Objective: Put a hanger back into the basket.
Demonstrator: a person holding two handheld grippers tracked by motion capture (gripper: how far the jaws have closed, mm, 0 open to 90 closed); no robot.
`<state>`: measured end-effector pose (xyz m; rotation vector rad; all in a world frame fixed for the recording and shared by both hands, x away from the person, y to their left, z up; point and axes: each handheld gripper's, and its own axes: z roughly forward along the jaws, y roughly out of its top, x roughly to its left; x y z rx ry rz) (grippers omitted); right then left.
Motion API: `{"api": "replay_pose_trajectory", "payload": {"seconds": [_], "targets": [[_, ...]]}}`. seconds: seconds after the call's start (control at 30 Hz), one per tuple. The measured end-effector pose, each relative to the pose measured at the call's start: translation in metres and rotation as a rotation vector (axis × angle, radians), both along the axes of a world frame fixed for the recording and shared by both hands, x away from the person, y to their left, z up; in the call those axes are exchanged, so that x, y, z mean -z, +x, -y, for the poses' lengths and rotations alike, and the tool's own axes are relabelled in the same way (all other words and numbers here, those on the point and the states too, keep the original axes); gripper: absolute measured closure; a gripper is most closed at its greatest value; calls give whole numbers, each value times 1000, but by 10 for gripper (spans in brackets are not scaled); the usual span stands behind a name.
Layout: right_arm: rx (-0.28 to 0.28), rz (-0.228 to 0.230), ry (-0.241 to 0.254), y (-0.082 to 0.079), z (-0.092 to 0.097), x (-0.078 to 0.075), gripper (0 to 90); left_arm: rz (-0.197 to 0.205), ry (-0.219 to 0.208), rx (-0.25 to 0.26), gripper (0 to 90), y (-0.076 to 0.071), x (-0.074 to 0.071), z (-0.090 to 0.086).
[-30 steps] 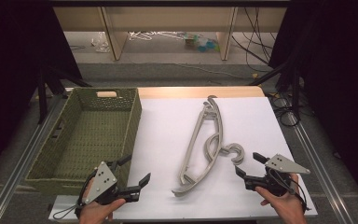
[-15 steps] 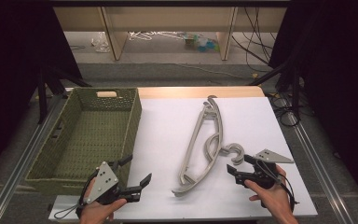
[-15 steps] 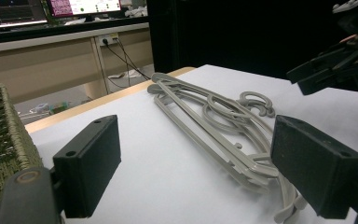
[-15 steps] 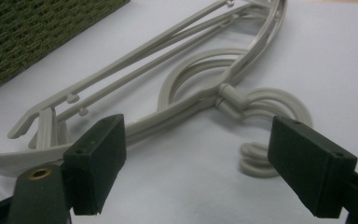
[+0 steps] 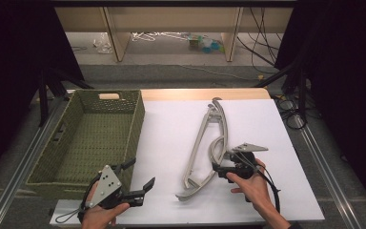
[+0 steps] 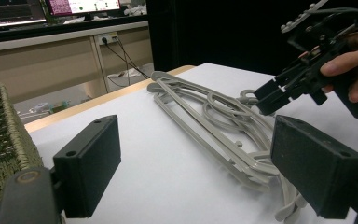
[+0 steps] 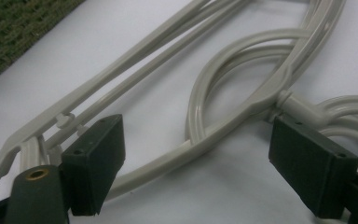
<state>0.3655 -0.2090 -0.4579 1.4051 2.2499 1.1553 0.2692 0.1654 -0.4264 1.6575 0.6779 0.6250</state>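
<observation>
R gripper (image 5: 220, 168) low at hangers (image 5: 208, 143), jaws wide apart

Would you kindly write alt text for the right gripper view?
The right gripper, jaws open, is close above grey plastic hangers lying stacked on a white table. A green woven basket fills the top left corner.

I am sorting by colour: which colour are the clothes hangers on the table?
Light grey; the hangers show best in the right gripper view.

Overhead forward-down view; two low jaw-level close-ups
</observation>
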Motion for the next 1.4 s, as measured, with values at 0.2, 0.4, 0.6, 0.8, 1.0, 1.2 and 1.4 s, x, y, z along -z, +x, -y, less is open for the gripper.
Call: {"api": "replay_pose_trajectory", "payload": {"seconds": [0.2, 0.4, 0.6, 0.8, 1.0, 1.2, 1.4], "targets": [[3, -60, -46, 6, -10, 8, 221, -1, -3, 1, 160, 0, 0, 0], [19, -100, -63, 8, -6, 8, 336, -5, -7, 1, 160, 0, 0, 0], [0, -135, -74, 11, 4, 6, 455, -2, -4, 5, 159, 0, 0, 0], [-34, -181, -102, 14, 13, 8, 506, -7, -6, 6, 160, 0, 0, 1], [-70, -181, -136, 17, 13, 14, 611, -8, -5, 8, 160, 0, 1, 2], [-59, -205, -107, 18, 17, 14, 658, -9, -2, 9, 160, 0, 1, 2], [-50, -202, -27, 16, 30, 8, 723, -11, -2, 8, 160, 0, 1, 2]]}}
